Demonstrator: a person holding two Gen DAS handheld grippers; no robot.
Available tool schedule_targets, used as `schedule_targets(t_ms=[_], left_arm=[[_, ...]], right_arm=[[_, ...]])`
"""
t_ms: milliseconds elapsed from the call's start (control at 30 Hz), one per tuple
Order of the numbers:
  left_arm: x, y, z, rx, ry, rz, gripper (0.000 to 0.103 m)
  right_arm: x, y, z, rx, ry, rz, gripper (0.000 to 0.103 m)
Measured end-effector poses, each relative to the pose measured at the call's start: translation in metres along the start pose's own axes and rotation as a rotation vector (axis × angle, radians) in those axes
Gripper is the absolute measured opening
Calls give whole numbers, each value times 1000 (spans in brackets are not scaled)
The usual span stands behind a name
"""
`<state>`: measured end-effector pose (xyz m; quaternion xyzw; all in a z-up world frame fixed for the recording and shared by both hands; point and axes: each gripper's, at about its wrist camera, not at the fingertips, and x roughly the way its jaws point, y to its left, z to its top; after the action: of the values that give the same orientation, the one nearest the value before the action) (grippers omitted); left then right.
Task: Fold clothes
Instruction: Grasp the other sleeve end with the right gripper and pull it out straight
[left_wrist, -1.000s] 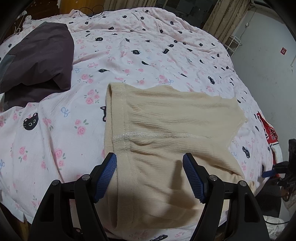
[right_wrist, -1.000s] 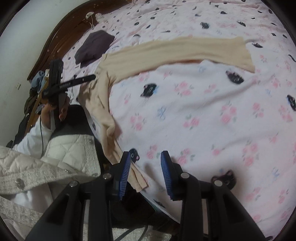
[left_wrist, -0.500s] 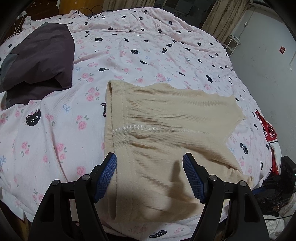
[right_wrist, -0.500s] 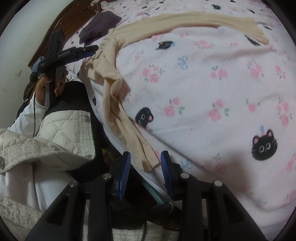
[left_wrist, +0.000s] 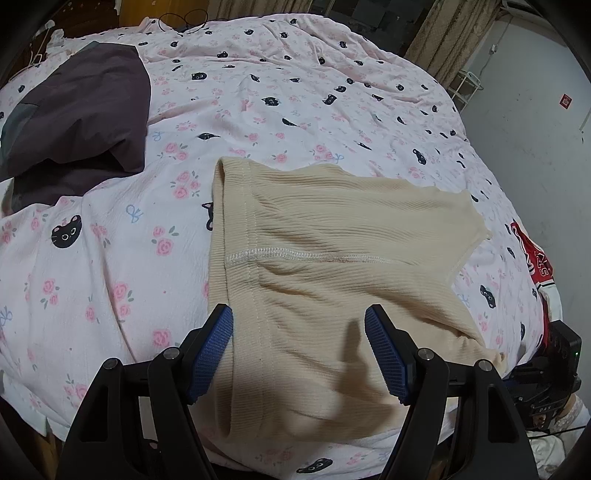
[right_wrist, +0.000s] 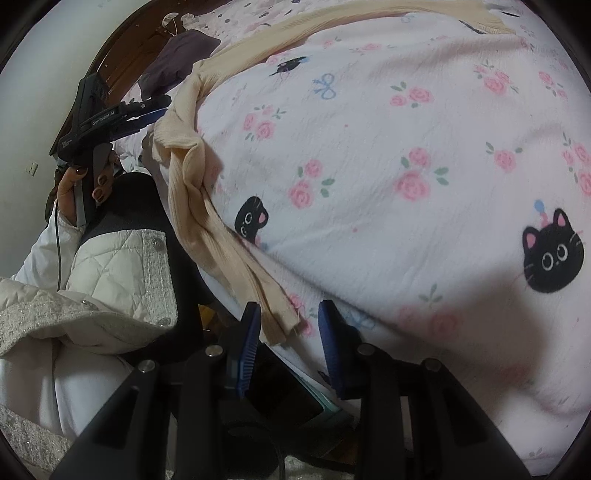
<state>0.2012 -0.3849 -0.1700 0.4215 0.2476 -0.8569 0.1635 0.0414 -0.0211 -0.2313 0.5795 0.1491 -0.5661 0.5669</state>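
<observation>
A beige ribbed garment (left_wrist: 332, 258) lies spread on the pink cat-print bed sheet (left_wrist: 258, 103). My left gripper (left_wrist: 299, 354) is open and hovers just above the garment's near hem. In the right wrist view a long beige sleeve (right_wrist: 207, 206) trails down the bed's edge. My right gripper (right_wrist: 288, 332) is open, and the sleeve's end (right_wrist: 277, 317) lies between its blue pads, not pinched. The left gripper (right_wrist: 110, 118) also shows in the right wrist view, held in a hand.
A dark purple garment (left_wrist: 77, 110) lies at the far left of the bed. A red printed garment (left_wrist: 535, 258) hangs at the right edge. The person's white quilted jacket (right_wrist: 74, 295) fills the left of the right wrist view. A wooden headboard (right_wrist: 122, 66) stands behind.
The right gripper has dropped toward the bed's edge and closed in on the sleeve's end, which now sits between its pads. The left gripper has barely moved.
</observation>
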Motion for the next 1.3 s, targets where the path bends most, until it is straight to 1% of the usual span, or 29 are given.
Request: schedule_targets(t_ms=[133,200,267,333,433,600,667,733,833,967,1133,1300], left_arm=[[0,0,0,-2,-1,-2,69],[0,0,0,-2,-1,-3,69],[0,0,0,-3,-1,-4,69],[0,1,0,-4,-2,-5,69],[0,1,0,-5,-3,-7,69],[-1,1,1,-7,-4,-9,69],[-1,1,0,-8,-5,-11,69],[-2,1,0,-8,-5,-11,69],[-2,1,0,-8,-5,-11,69],[-2,1,-1,-9,-5,-10,69],[-2,1,-1,-10,-4,-10,69],[-1,0,-1,-6,0,-5,69]], right_arm=[[2,3,-3,-11,3,-4,33],[3,0,-3,3,-1,3,31],[3,-3,-4,20,-7,12,25],[2,-7,-4,40,-10,29,23],[2,-8,-5,47,-7,47,23],[10,-2,-7,24,20,52,22],[11,-2,-8,24,22,50,16],[11,-3,-8,31,19,56,14],[9,-5,-7,37,9,65,12],[8,-4,-6,34,0,72,5],[3,-1,-5,16,-20,59,5],[-19,2,-2,3,-76,45,4]])
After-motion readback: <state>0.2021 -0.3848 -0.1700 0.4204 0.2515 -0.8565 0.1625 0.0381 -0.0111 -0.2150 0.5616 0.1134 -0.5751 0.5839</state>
